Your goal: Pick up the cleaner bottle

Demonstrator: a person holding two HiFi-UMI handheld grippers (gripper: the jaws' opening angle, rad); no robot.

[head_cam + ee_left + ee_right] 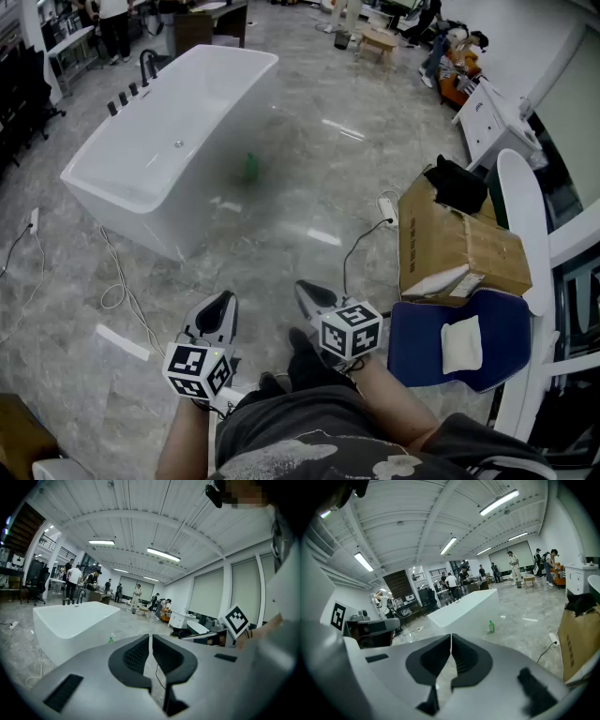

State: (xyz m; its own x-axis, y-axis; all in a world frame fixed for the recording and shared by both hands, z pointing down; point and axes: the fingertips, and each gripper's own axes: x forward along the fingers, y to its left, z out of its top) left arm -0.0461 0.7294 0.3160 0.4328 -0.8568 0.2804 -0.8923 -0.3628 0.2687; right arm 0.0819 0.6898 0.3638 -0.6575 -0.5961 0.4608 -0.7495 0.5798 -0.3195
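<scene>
Nothing is done yet: the cleaner bottle (249,169) stands on the floor (328,178) at the bathtub's (141,178) 3 o'clock side, well ahead at 12 o'clock. The left gripper (221,302) and right gripper (306,291) are both pinched closed (empty); the approach and grasp remain.

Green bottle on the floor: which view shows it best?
The right gripper view: the green bottle stands whole and fairly sharp on the floor beside the bathtub. The head view shows the bottle as a blurred green smudge. In the left gripper view, the left gripper hides all but the bottle's top.
</scene>
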